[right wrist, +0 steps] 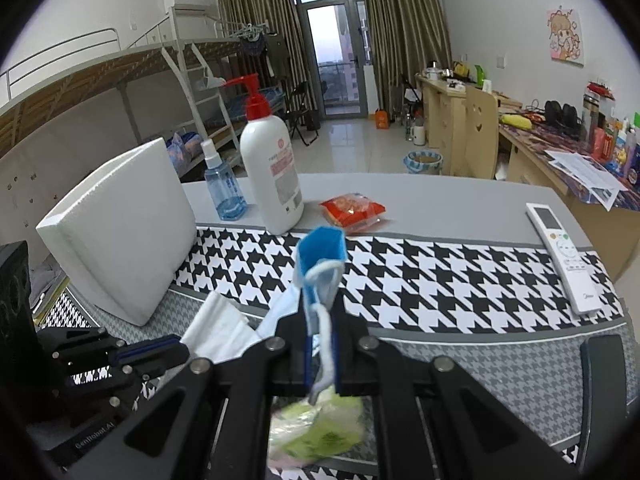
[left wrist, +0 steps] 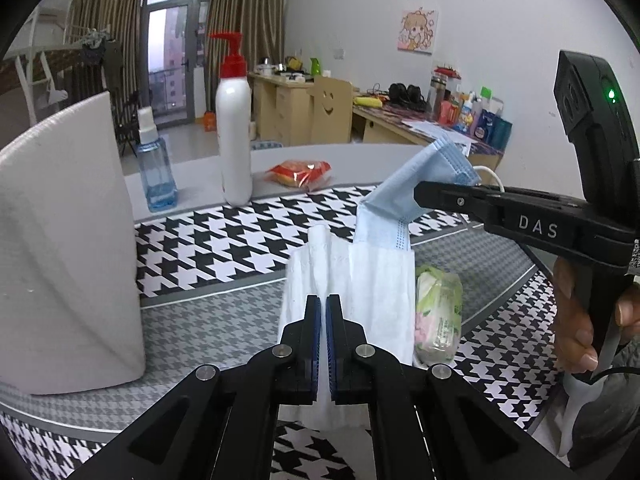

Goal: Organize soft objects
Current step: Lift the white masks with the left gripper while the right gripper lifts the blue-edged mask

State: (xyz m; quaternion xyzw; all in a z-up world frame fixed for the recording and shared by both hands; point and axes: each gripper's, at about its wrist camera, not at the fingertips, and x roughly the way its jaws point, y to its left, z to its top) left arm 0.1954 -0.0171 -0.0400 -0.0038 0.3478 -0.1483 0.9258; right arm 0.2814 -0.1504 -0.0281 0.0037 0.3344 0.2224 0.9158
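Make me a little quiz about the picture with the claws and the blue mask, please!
1. True or false: both claws pinch the same face mask.
2. Which bottle is taller: the white pump bottle or the blue spray bottle?
3. What lies flat at the table's right edge in the right wrist view?

Key:
1. True; left claw holds the white end, right claw the blue end.
2. The white pump bottle.
3. A white remote control.

Dormitory room interior.
White walls, tiled floor point(right wrist: 352, 140); brown curtains point(right wrist: 400, 32) flank a glass balcony door point(right wrist: 332, 56); bunk bed point(right wrist: 120, 80) left, wooden desks point(right wrist: 452, 120) right.
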